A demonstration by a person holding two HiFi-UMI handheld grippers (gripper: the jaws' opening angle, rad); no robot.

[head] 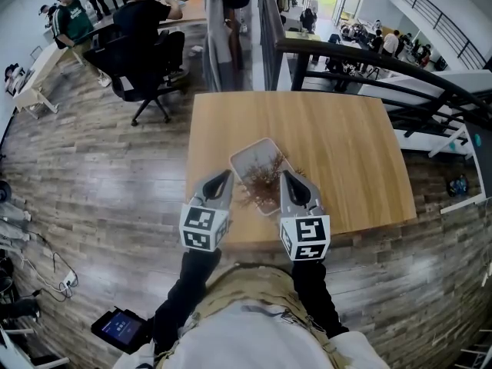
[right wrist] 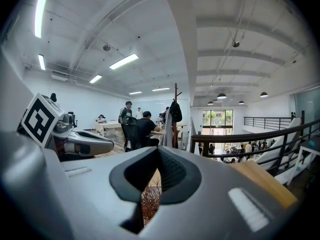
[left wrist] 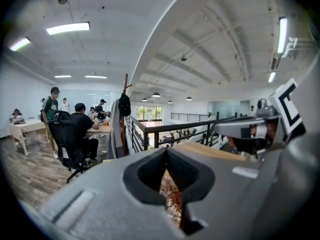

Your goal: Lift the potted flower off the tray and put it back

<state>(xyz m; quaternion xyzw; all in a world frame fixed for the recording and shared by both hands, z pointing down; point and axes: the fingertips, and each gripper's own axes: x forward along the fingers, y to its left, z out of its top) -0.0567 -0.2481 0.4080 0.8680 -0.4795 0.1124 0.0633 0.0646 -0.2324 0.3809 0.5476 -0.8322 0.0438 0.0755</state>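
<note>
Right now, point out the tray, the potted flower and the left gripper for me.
tray (head: pixel 248 158): head view, bare pale floor near its far corner.
potted flower (head: pixel 264 183): head view, middle of its brown sprigs.
left gripper (head: pixel 224 177): head view, dark tip where its jaws meet.

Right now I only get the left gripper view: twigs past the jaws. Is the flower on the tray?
Observer: Yes. The head view shows the flower on the tray, on the table.
Operator: Where am I relative to it?
Observer: Left gripper is at the tray's left edge, near end.
Operator: And the other one?
Observer: Right gripper is at the tray's right edge. Its own view shows the jaws shut, with nothing between them.
</note>
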